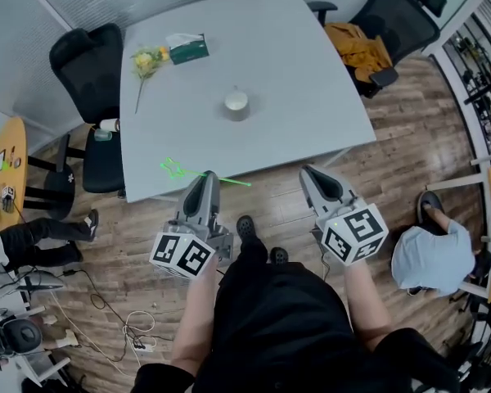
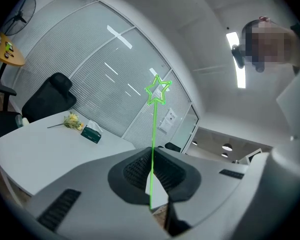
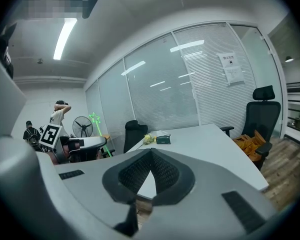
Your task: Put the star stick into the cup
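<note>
White office desk (image 1: 311,72), cup (image 1: 236,101) near its middle, and the left claw (image 1: 204,180) is clamped on the stem of the thin, light, likely bendy star stick (image 1: 229,179) at the near edge, right claw (image 1: 314,175) closed on nothing: stem, not star, is the hold.

Bright ceiling strip lighting (soft shadows), fisheye-warped edges.

A white cup (image 1: 236,101) is set near the middle of the pale grey table (image 1: 311,72). A green tissue box (image 1: 187,48) and a yellow flower (image 1: 147,60) are laid side by side near its far left corner.
</note>
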Demonstrator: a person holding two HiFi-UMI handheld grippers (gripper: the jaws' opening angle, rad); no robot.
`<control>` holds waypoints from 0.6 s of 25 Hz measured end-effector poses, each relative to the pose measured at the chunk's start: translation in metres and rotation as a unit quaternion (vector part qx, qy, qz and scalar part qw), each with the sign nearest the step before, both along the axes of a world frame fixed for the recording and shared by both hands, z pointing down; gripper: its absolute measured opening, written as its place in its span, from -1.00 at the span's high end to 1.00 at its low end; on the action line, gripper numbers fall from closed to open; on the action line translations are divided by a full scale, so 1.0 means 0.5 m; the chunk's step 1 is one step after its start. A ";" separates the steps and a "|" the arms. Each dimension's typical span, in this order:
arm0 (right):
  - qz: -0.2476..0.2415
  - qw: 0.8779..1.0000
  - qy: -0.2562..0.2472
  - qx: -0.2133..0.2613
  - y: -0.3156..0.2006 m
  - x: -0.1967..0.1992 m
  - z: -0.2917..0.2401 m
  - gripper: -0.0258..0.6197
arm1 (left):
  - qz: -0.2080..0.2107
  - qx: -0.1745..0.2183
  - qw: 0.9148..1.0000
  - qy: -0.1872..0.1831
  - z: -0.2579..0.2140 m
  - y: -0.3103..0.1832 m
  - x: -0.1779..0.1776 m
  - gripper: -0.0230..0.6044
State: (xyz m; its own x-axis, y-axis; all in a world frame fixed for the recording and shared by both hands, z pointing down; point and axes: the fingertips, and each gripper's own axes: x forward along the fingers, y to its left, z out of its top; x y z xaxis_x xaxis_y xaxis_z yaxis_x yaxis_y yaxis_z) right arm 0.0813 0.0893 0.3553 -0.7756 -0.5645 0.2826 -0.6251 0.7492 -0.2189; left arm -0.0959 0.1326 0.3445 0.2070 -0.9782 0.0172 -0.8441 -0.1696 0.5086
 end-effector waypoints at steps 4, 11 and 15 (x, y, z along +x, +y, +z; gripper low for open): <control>0.013 1.000 0.005 -0.004 -0.029 -0.023 0.001 0.89 | 0.011 0.000 1.000 0.005 0.001 -0.039 -0.028 0.90; 0.033 0.999 -0.008 -0.028 -0.067 -0.057 0.016 0.89 | 0.030 0.005 0.999 0.014 0.012 -0.087 -0.065 0.90; 0.037 0.999 0.003 -0.030 -0.065 -0.081 0.019 0.89 | 0.040 0.001 0.999 0.016 0.016 -0.107 -0.087 0.90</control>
State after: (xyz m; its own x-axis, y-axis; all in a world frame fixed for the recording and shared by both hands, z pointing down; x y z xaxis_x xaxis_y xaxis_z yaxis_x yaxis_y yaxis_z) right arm 0.0408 0.0566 0.3650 -0.7306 -0.6019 0.3222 -0.6796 0.6864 -0.2589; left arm -0.1394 0.0792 0.3523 0.2843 -0.9587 0.0078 -0.8114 -0.2362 0.5347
